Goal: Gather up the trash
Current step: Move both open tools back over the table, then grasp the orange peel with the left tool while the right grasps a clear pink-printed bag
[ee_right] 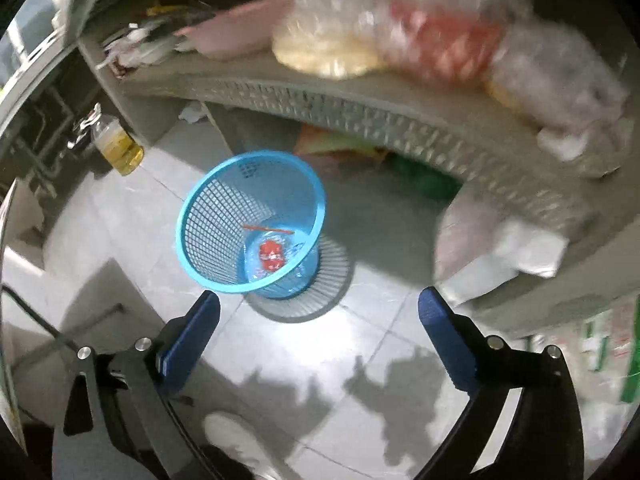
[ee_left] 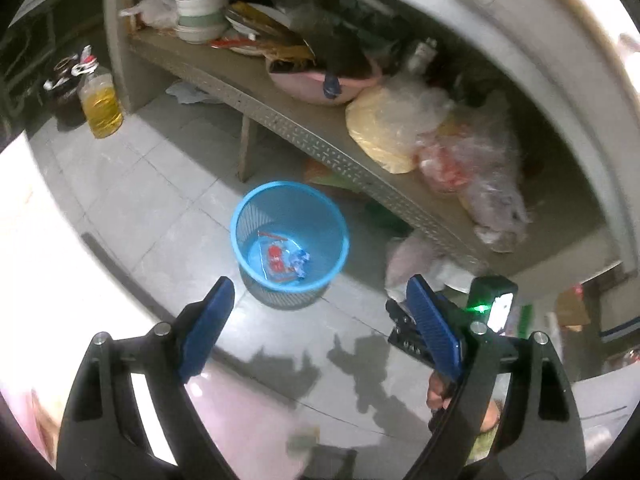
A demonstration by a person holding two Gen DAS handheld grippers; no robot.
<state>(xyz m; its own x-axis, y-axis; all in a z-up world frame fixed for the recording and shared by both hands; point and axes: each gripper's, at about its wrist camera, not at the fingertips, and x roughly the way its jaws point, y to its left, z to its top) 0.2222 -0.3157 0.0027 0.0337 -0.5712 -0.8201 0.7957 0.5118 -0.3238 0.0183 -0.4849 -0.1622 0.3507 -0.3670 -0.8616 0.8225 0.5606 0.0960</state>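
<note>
one blue basket (ee_left: 240,216), one wrapper (ee_left: 280,258), two spread claws (ee_left: 316,300)

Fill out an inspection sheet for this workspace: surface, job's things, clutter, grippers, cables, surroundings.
Surface: grey tiled floor, gripper shadows cast on it.
Job's things: blue mesh wastebasket standing upright on the floor; a clear wrapper with red print lies at its bottom.
Clutter: low shelf loaded with stacked bowls, a pink basin and plastic bags; more bags on the floor beneath it.
Grippers: left gripper open and empty; right gripper open and empty, both aimed toward the basket.
Cables: nothing seen.
Surroundings: bottle of yellow liquid on the floor beside the shelf's end; a white shoe at the bottom of the right wrist view.
</note>
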